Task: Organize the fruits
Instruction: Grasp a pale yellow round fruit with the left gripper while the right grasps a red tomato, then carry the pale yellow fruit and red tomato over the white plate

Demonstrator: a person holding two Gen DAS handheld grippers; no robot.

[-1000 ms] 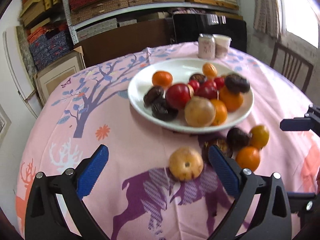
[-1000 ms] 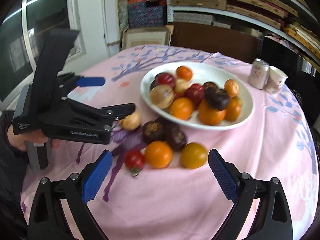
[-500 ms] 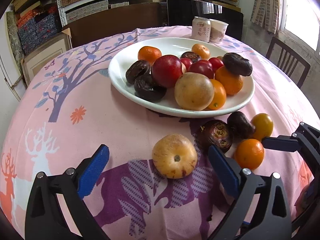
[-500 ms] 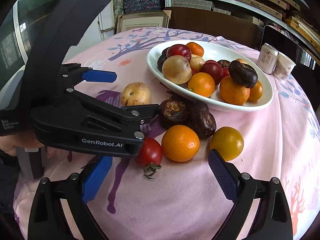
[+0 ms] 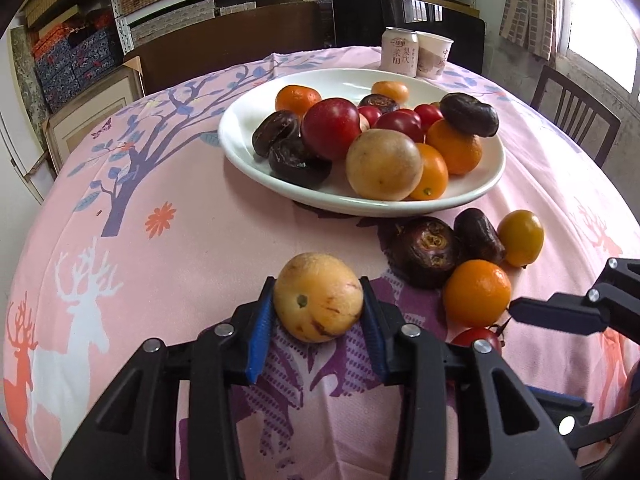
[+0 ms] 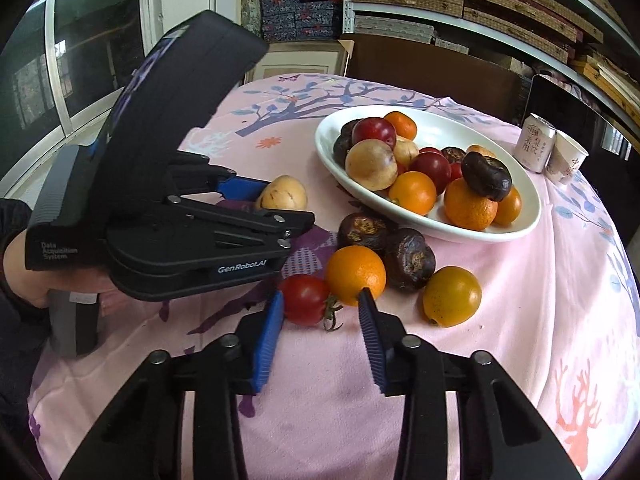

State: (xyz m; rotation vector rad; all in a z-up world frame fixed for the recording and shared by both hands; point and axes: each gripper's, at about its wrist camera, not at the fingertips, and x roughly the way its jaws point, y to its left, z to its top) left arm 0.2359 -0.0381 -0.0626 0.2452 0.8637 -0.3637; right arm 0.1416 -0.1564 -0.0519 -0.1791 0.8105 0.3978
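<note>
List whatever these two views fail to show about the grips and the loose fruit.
- Red tomato: in the left wrist view mostly hidden behind the left gripper's black finger.
- Right gripper: jaws closing around the tomato; the far pad overlaps the orange, so its contact is unclear.
- Pale yellow fruit: in the right wrist view its lower part sits behind the left gripper.
- Can lettering: too small to read.

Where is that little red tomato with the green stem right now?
In the right wrist view the red tomato lies on the pink tablecloth just beside an orange, between the closing jaws of the right gripper.
</note>
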